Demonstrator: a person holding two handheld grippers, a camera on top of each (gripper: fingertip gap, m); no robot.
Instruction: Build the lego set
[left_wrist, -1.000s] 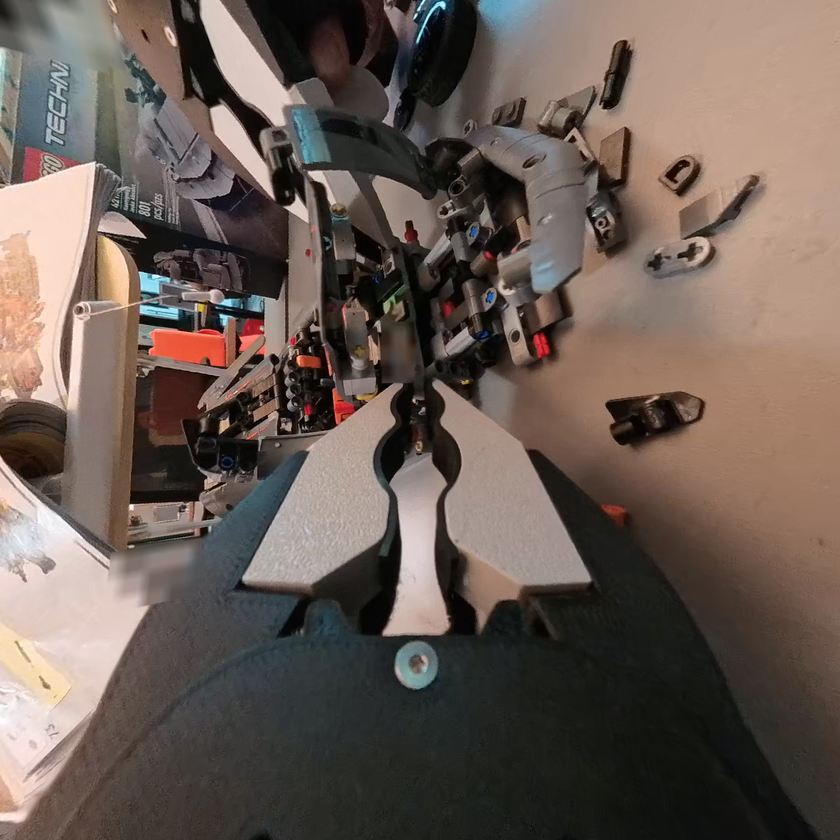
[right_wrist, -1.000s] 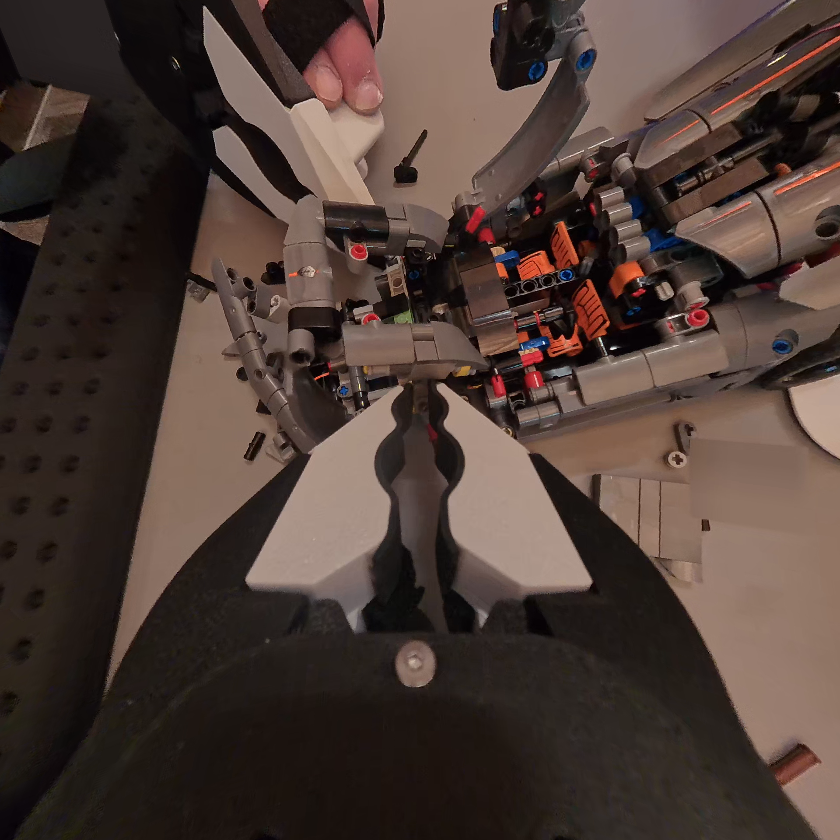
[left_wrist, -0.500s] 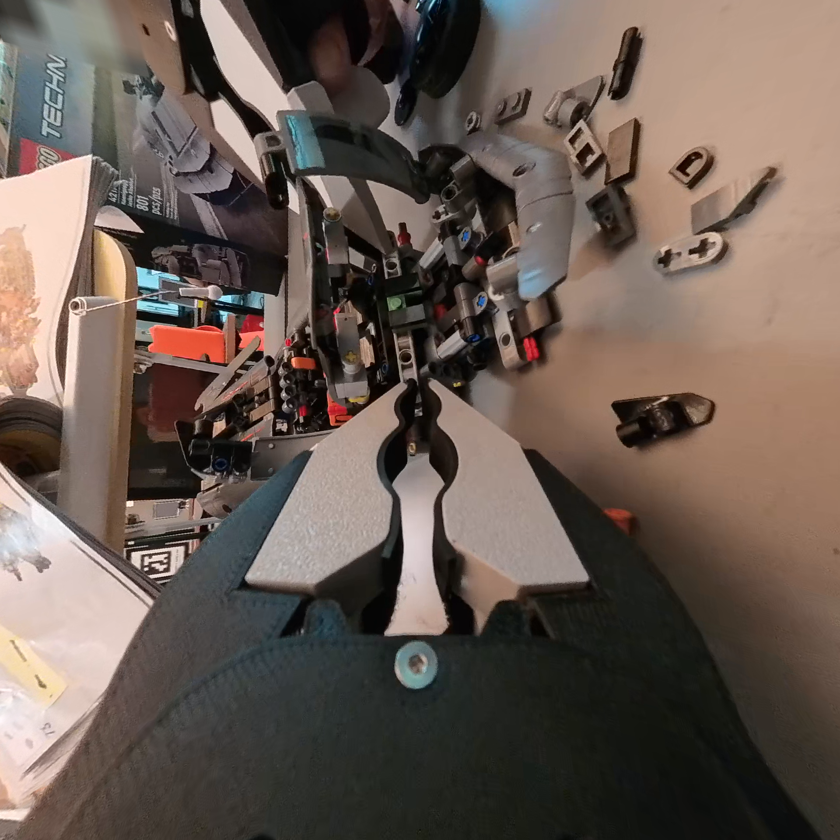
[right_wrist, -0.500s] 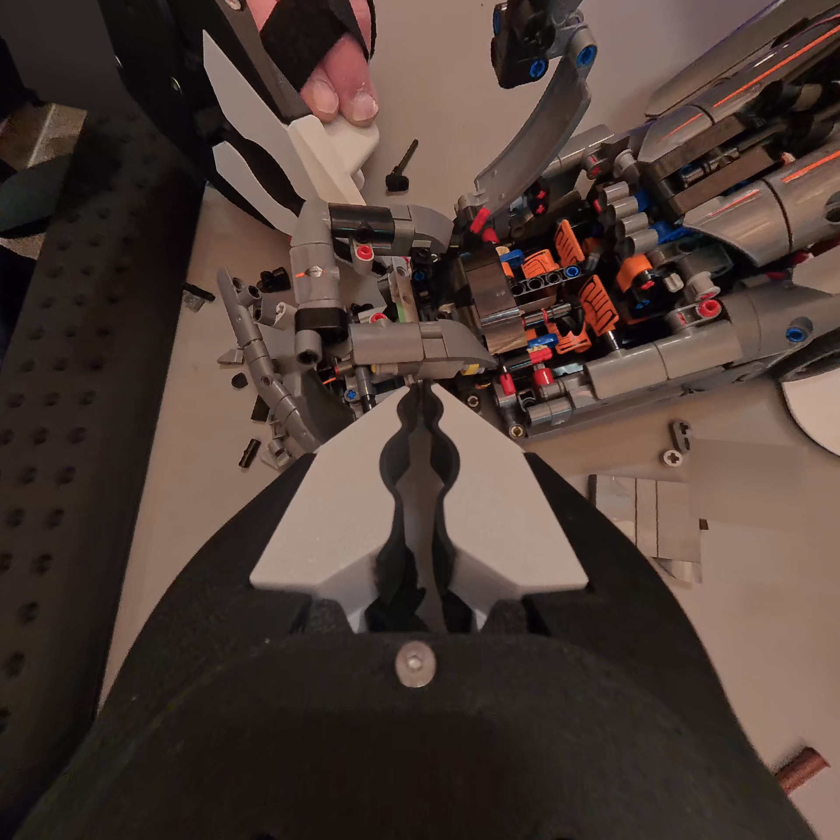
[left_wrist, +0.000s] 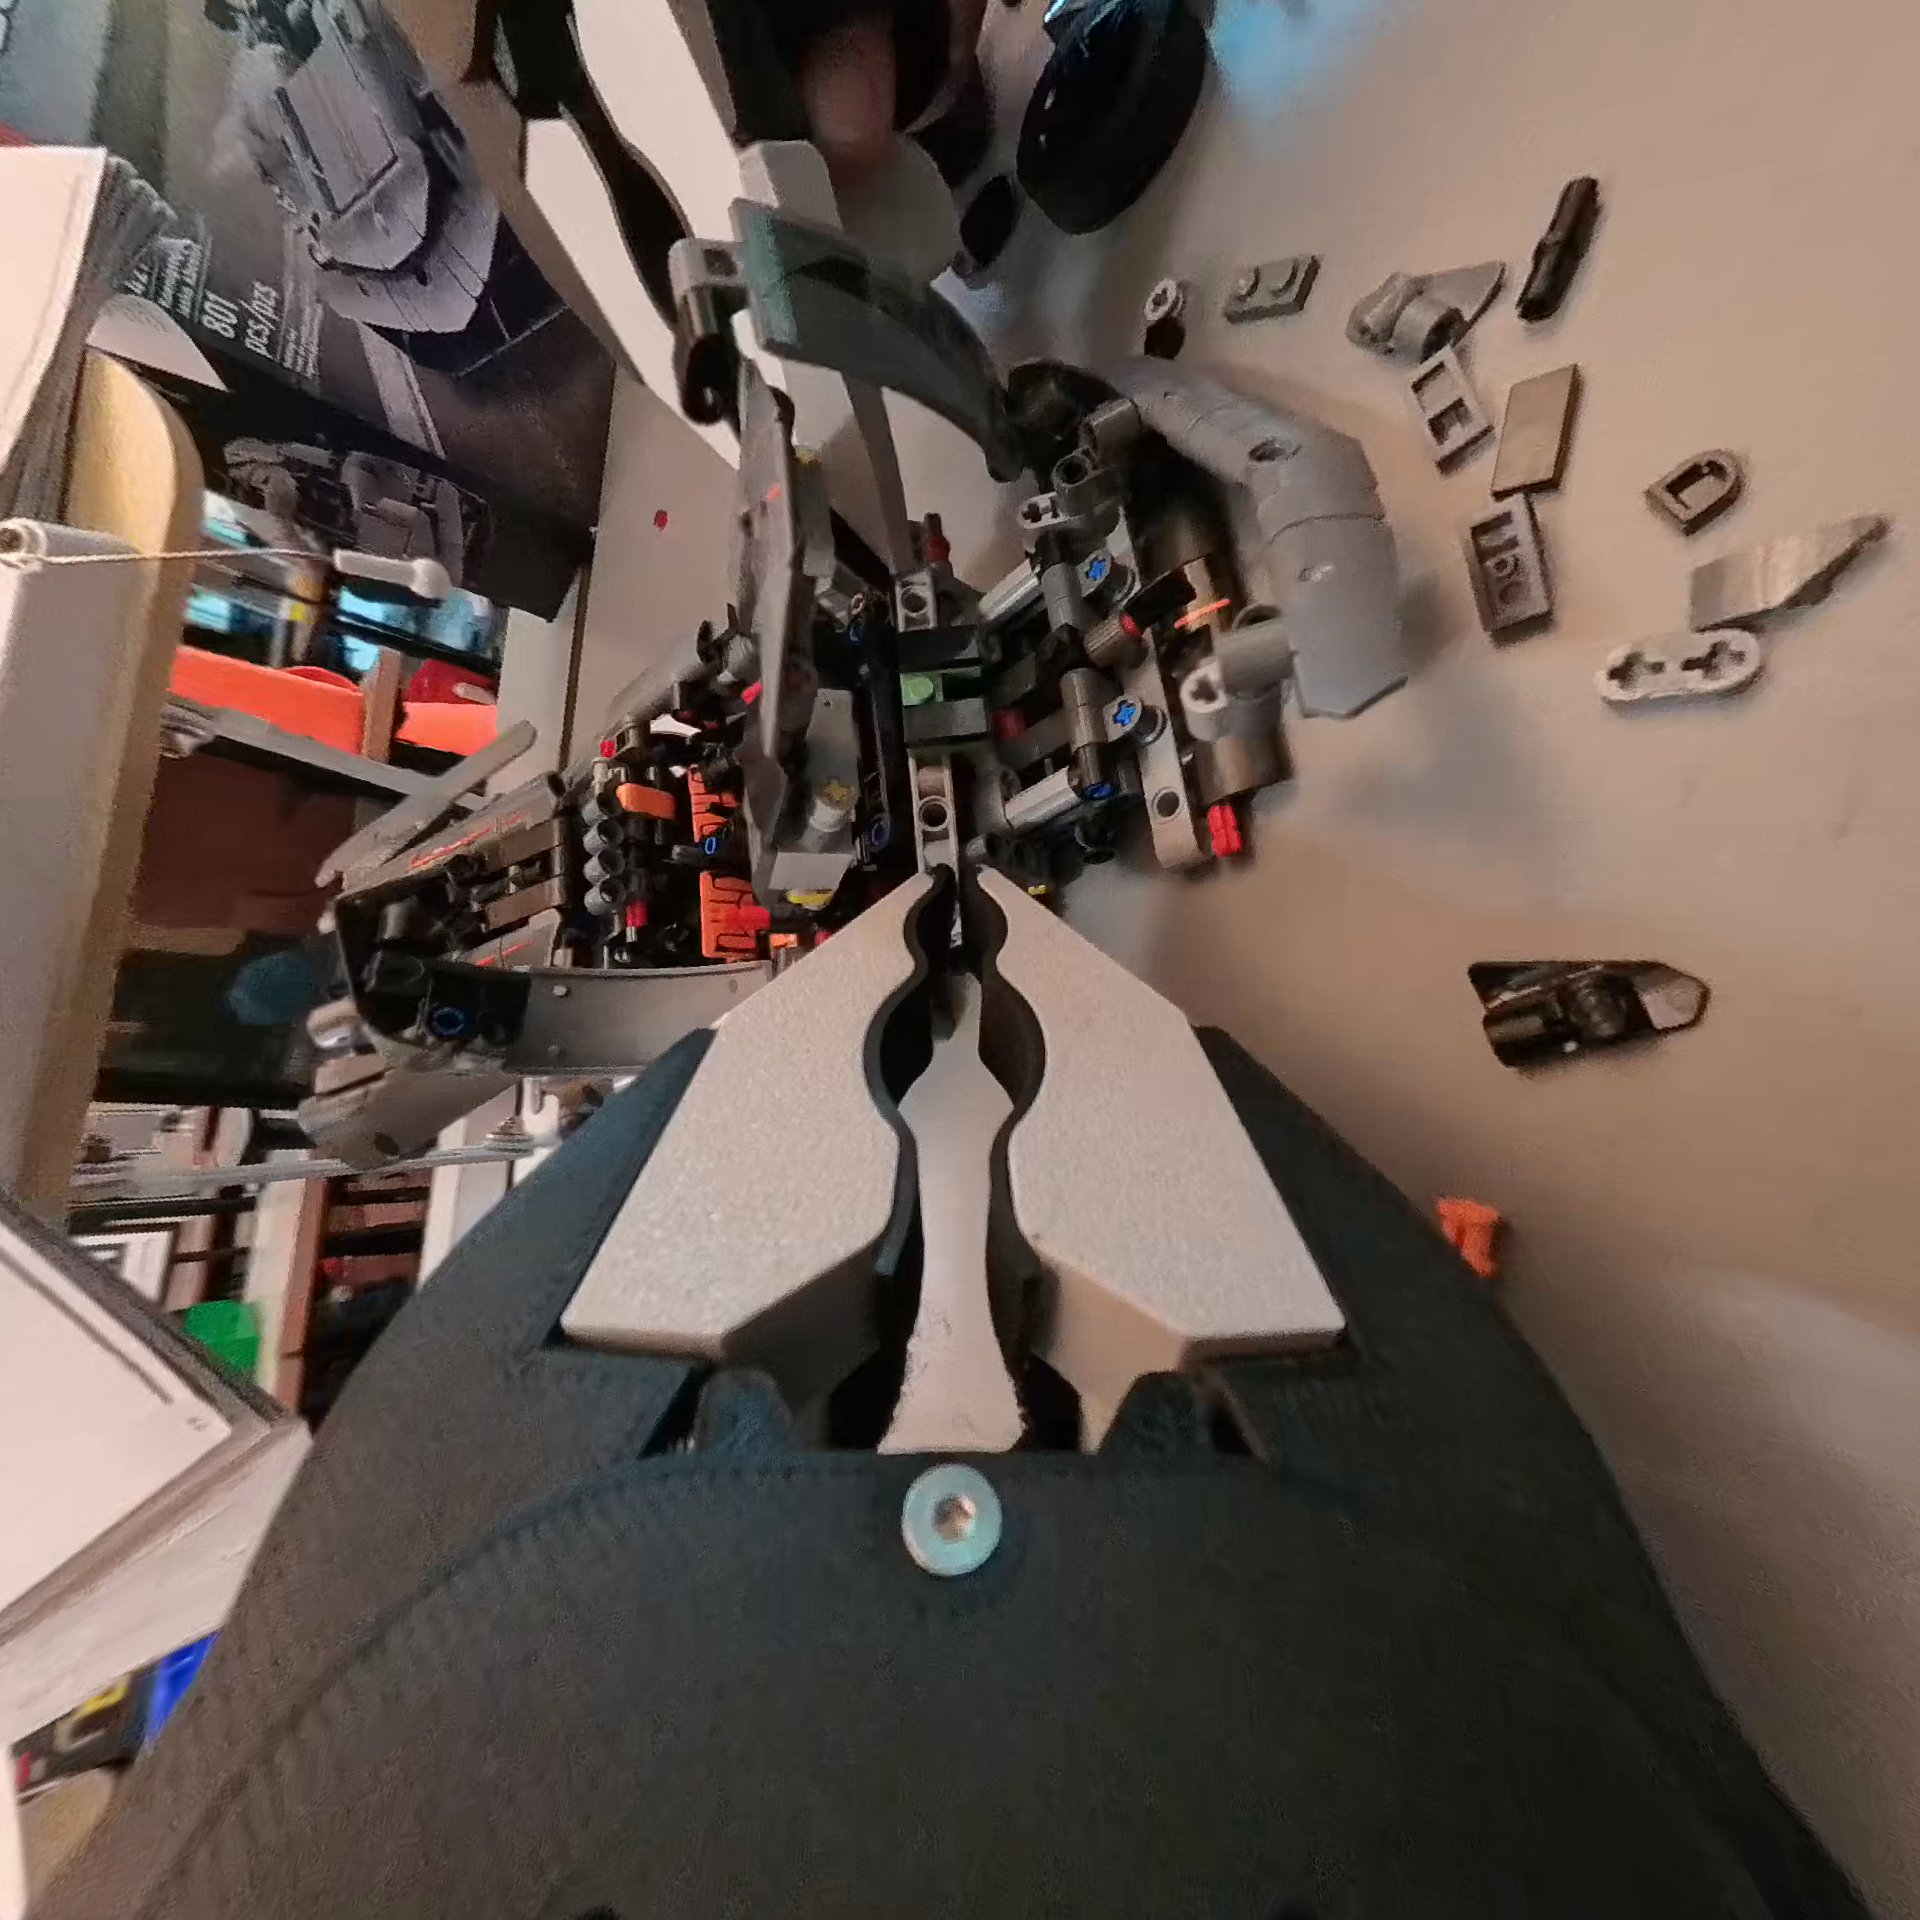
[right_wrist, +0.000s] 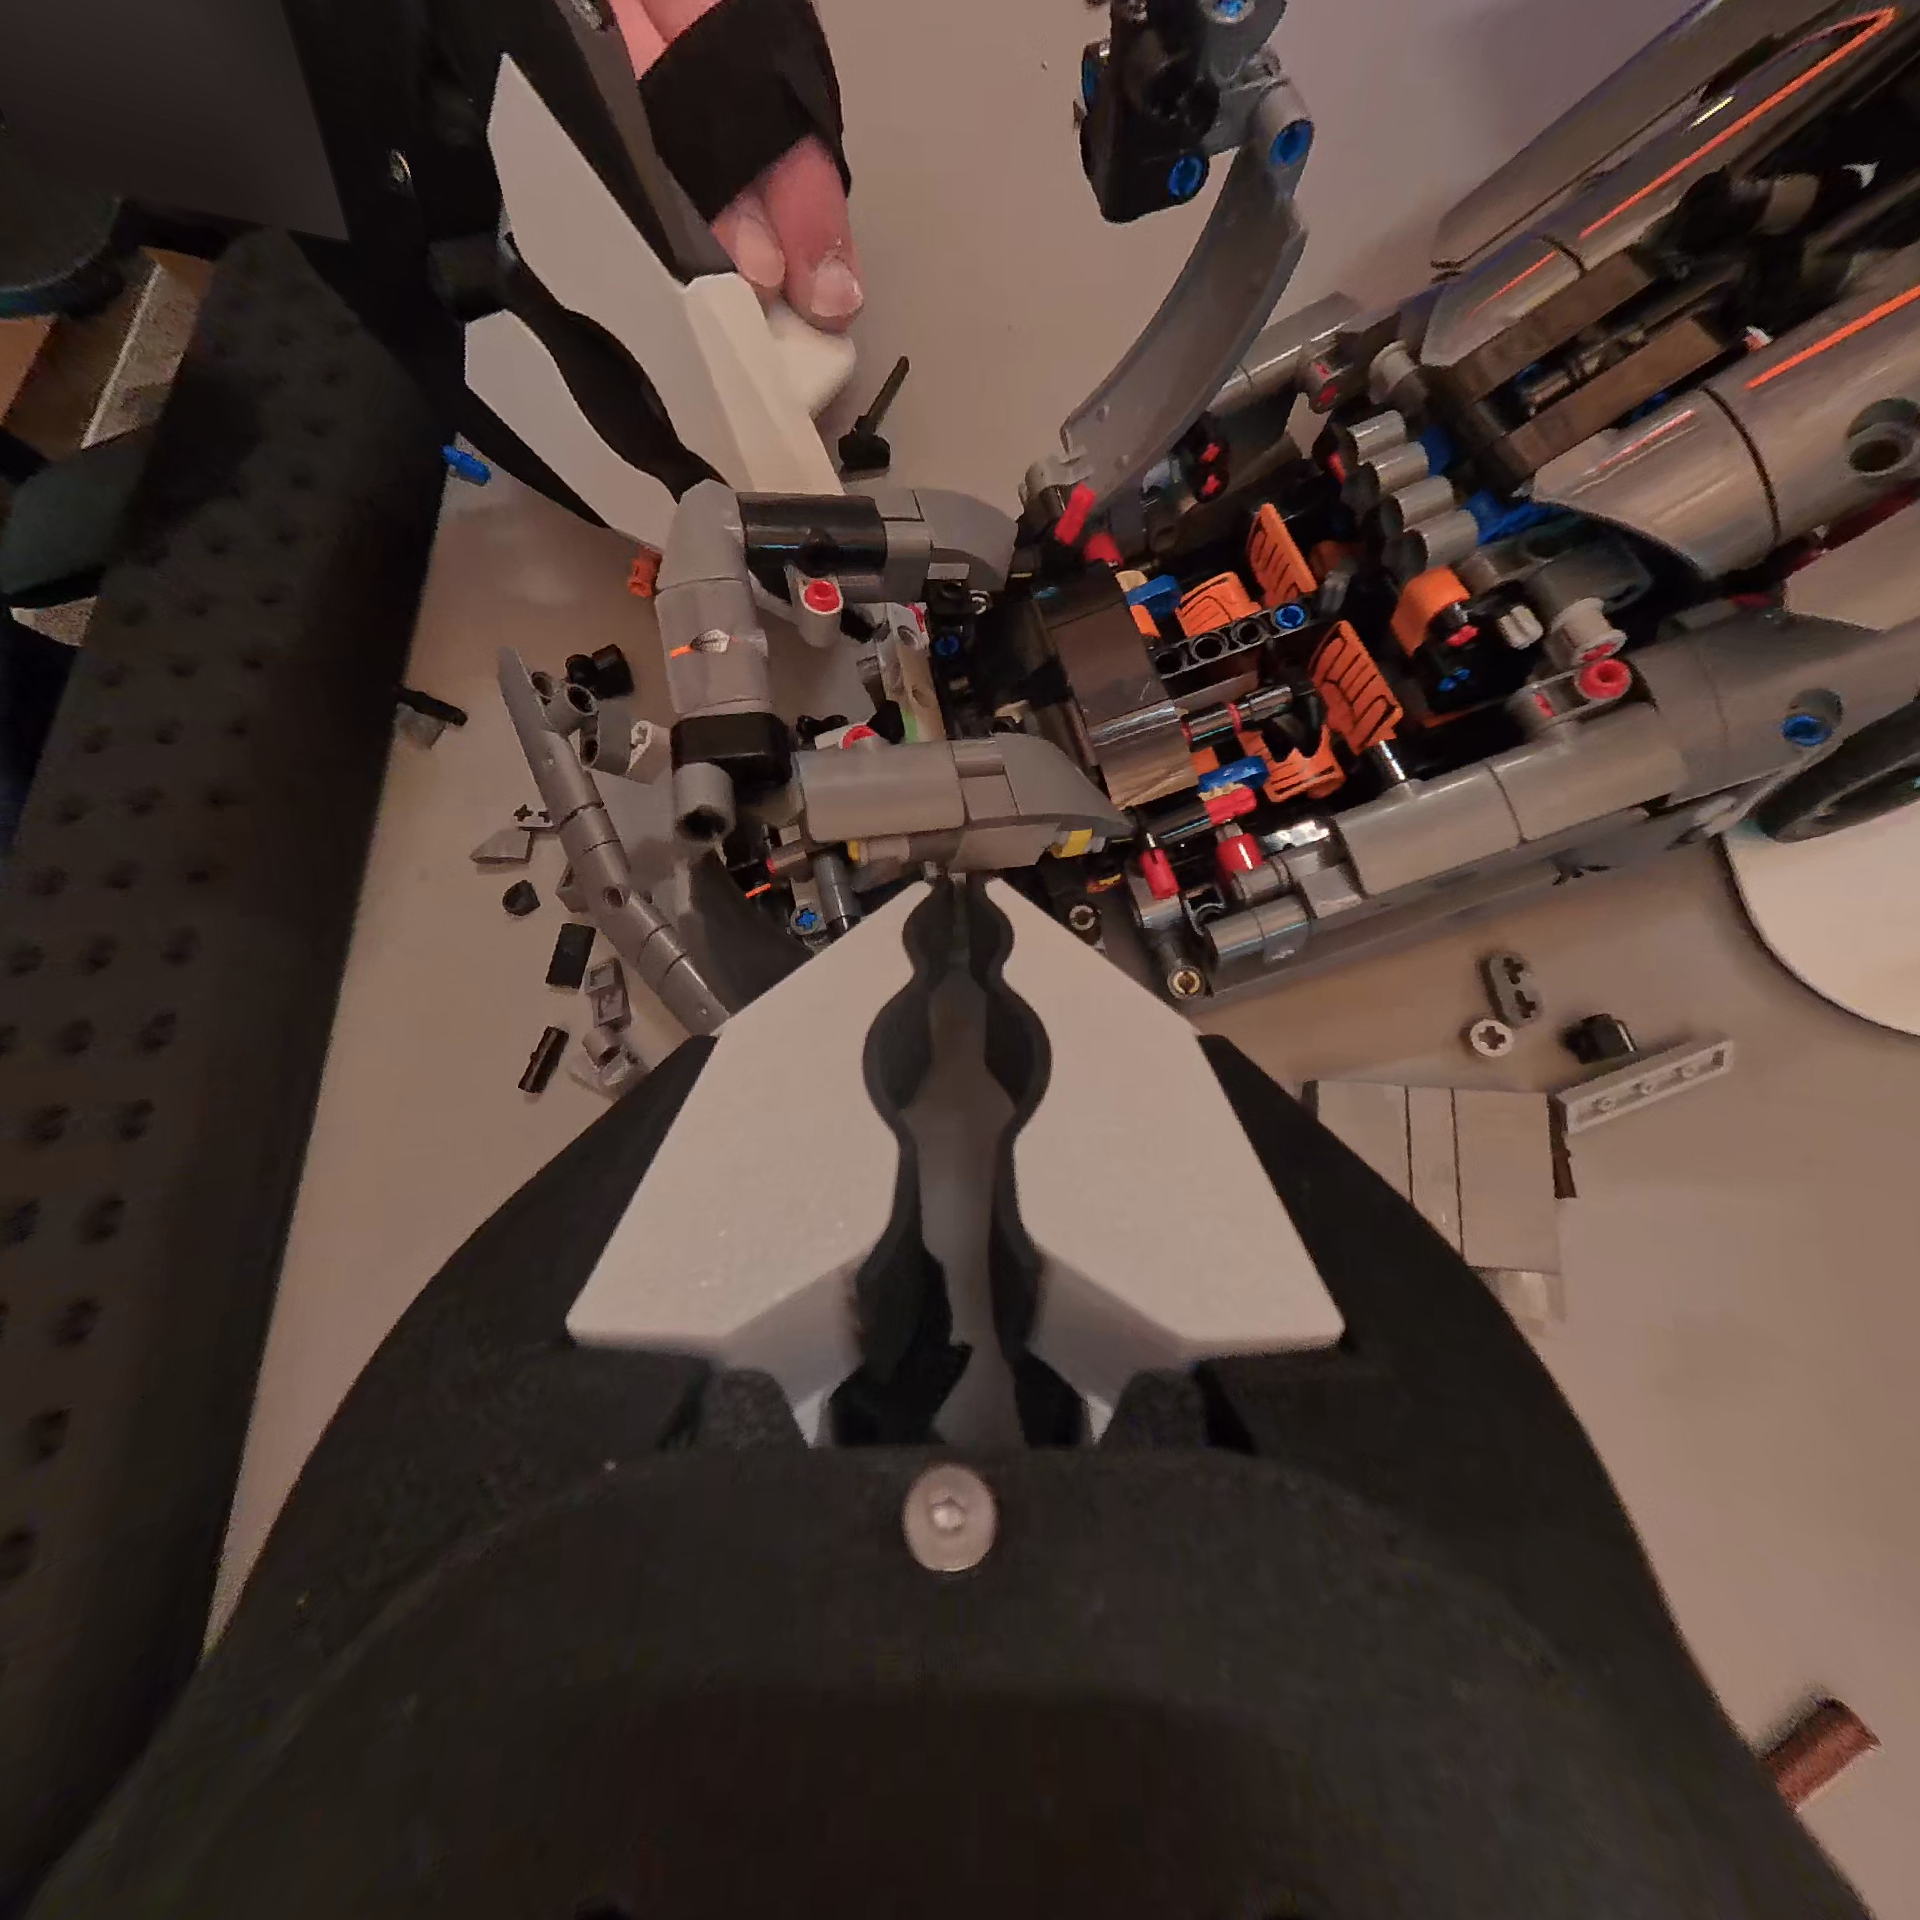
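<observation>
The left hand-held gripper (left_wrist: 957, 881) has its two grey fingers brought together, the tips pinching the end of a thin grey holed beam that juts from the near edge of the lego car model (left_wrist: 997, 665). The right hand-held gripper (right_wrist: 956, 885) is likewise drawn together, its tips nipping a small dark part just beneath a grey curved panel (right_wrist: 935, 800) on the model's side; what exactly sits between the tips is too small to tell.

The model, grey bodywork with orange and black insides and blue and red pins, rests on the light table (right_wrist: 1558, 1455), with its long body running away to the right in the right wrist view. A curved grey arch (right_wrist: 1205, 312) rises from it, carrying a black block with blue pins.

In the left wrist view loose pieces lie on the table beyond the model: a flat grey two-hole connector (left_wrist: 1678, 665), a dark tile (left_wrist: 1536, 429), a small grey plate (left_wrist: 1512, 566) and a black wedge-shaped piece (left_wrist: 1584, 1010) nearer by, well apart from the rest. A small orange piece (left_wrist: 1465, 1231) lies beside the gripper's body. The set's dark box (left_wrist: 384, 312) stands behind.

In the right wrist view more small black and grey parts (right_wrist: 582, 997) lie left of the model, and a person's fingers (right_wrist: 800, 249) grip the other tool's white trigger.
</observation>
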